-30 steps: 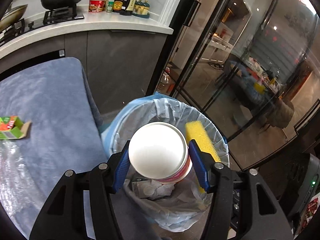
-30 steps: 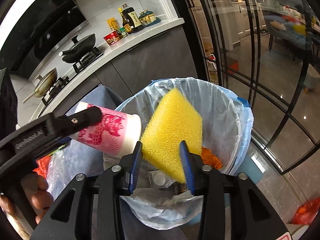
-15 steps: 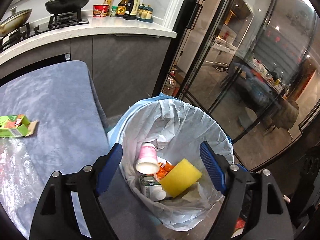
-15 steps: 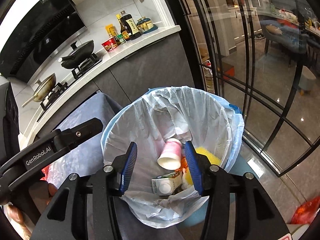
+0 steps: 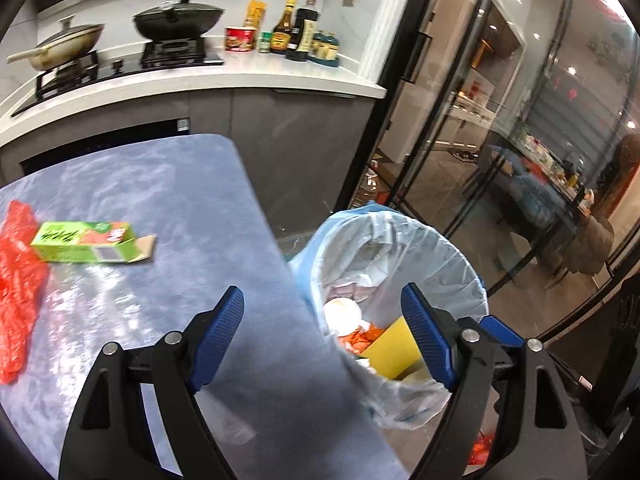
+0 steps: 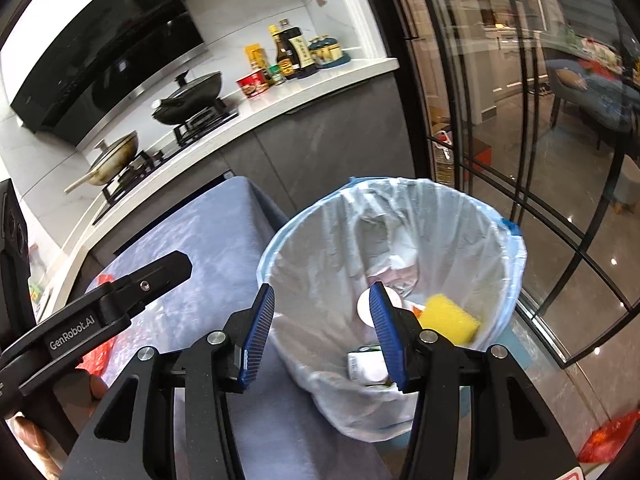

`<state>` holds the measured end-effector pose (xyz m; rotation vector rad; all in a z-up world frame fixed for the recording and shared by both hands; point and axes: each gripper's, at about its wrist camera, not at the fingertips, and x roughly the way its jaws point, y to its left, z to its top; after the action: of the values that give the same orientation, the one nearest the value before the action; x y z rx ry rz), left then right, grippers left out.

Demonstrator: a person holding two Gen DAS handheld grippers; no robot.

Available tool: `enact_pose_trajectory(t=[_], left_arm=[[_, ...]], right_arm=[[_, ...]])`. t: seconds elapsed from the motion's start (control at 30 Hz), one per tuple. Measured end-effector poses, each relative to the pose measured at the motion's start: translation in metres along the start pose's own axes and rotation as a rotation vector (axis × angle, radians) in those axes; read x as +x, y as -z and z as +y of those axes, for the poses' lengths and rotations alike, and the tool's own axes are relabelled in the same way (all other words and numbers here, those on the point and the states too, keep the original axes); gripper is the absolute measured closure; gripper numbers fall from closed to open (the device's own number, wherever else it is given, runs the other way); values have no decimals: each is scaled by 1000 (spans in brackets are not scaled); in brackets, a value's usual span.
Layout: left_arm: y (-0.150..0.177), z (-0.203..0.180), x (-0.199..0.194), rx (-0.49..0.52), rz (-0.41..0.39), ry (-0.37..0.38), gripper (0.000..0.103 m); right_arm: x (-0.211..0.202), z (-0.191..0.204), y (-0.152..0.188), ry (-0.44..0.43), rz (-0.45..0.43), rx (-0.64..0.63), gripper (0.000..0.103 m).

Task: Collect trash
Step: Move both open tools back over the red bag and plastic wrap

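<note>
Cup (image 5: 343, 314) and sponge (image 6: 450, 319) are now lying in the bin (image 6: 496, 240); we are swinging both emptied, spread claws, left (image 5: 322, 338) and right (image 6: 322, 338), toward the green carton (image 5: 86, 241) on the tabletop (image 5: 180, 208).

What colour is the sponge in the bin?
Yellow. The sponge shows best in the right wrist view.

Left wrist view: looks forward and down along the left gripper (image 5: 322, 336), from above the table (image 5: 168, 216) edge; faces the kitchen counter (image 5: 248, 80). Bin (image 5: 452, 256) sits low right, near. Right wrist view: looks forward and down along the right gripper (image 6: 322, 330), closer over the bin (image 6: 500, 248), facing the same counter (image 6: 320, 84). Shared: bin, table (image 6: 208, 240) edge, counter, glass doors (image 5: 520, 140). Left gripper's side (image 6: 100, 312) shows at left of the right view.
</note>
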<state>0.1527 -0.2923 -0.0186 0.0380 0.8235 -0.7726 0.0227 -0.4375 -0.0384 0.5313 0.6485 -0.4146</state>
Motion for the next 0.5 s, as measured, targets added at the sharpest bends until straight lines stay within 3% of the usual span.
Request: enact_pose_trajectory(t=[0.5], left_arm=[[23, 98, -62, -116, -48, -137, 26]], right_arm=[[8, 92, 17, -78, 35, -133, 55]])
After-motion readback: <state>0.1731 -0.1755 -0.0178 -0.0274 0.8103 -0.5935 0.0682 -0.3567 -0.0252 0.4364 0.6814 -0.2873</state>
